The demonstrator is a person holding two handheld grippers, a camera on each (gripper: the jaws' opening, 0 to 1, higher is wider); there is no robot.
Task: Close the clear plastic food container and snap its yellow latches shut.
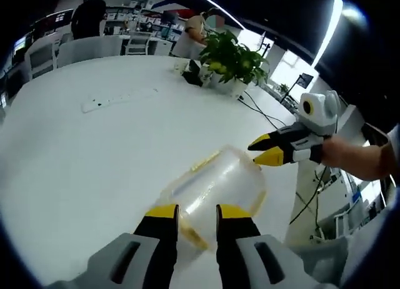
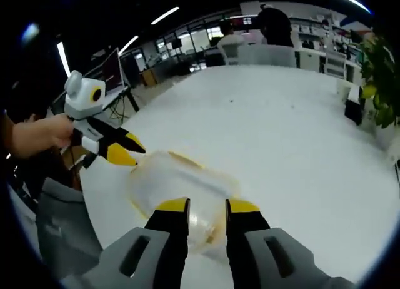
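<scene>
**Risk of the container skating off the table edge**

Container first: the clear plastic food container with yellow latches [image 1: 215, 189] lies low centre in the left gripper view, on the white round table [image 1: 94, 151] and close to its near edge. The left gripper [image 1: 197, 219] has its yellow-tipped jaws parted, straddling the container's near rim without clearly clamping it. The right gripper [image 1: 267, 149] comes in from the right of that view, jaws slightly parted, tips just beside the container's far corner.

In the right gripper view the container [image 2: 178, 189] is blurred, so whether the lid sits square is hard to tell. A latch pressed while nothing pins the body could push the container off the table; a skewed lid would leave a latch unsnapped.
</scene>
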